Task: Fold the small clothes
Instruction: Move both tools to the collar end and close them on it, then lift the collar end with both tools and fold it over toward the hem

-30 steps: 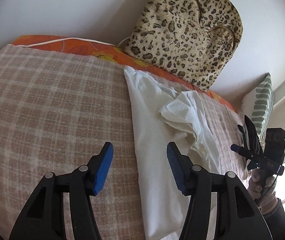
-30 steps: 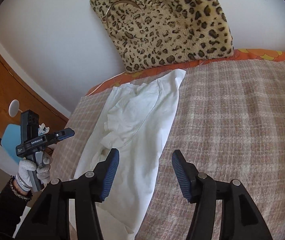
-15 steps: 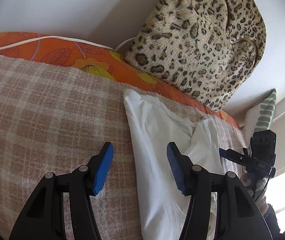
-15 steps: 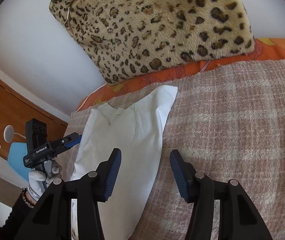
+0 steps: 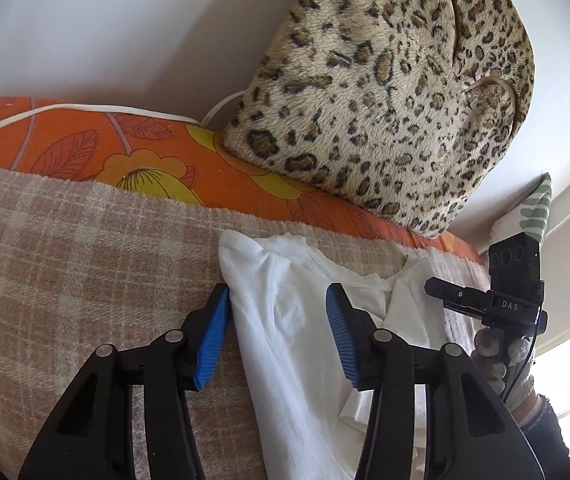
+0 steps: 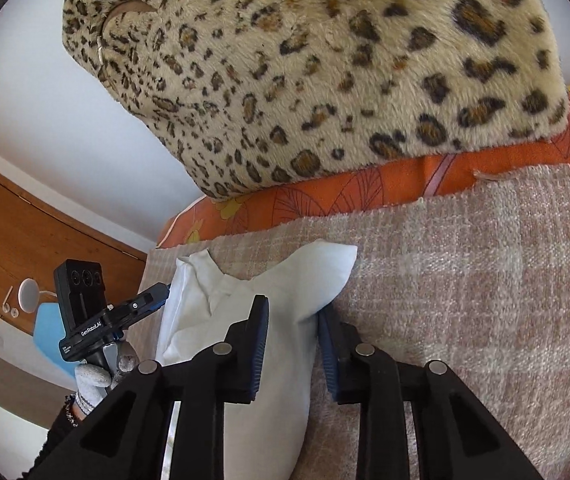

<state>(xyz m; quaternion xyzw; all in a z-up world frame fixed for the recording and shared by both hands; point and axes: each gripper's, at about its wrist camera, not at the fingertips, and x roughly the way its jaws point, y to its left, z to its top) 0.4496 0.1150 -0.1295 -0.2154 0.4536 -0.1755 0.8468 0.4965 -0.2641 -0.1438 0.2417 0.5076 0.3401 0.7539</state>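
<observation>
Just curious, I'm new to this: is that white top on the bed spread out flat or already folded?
Partly folded: the white top lies as a narrow strip on the checked blanket, with extra layers bunched along one side.

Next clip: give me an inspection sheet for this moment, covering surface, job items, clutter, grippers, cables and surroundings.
Surface: bed with a checked beige blanket over an orange floral sheet.
Job's things: one white garment, lying along the blanket, its far corners near the blanket's edge.
Clutter: leopard-print cushion against the wall; a green-patterned pillow beyond it.
Grippers: left hand-held gripper straddles one far corner of the garment, jaws just closing, pads not yet pinching. Right hand-held gripper has closed on the other corner, with cloth bunched between its pads.
Cables: a white cord behind the cushion.
Surroundings: white wall, wooden door.
</observation>
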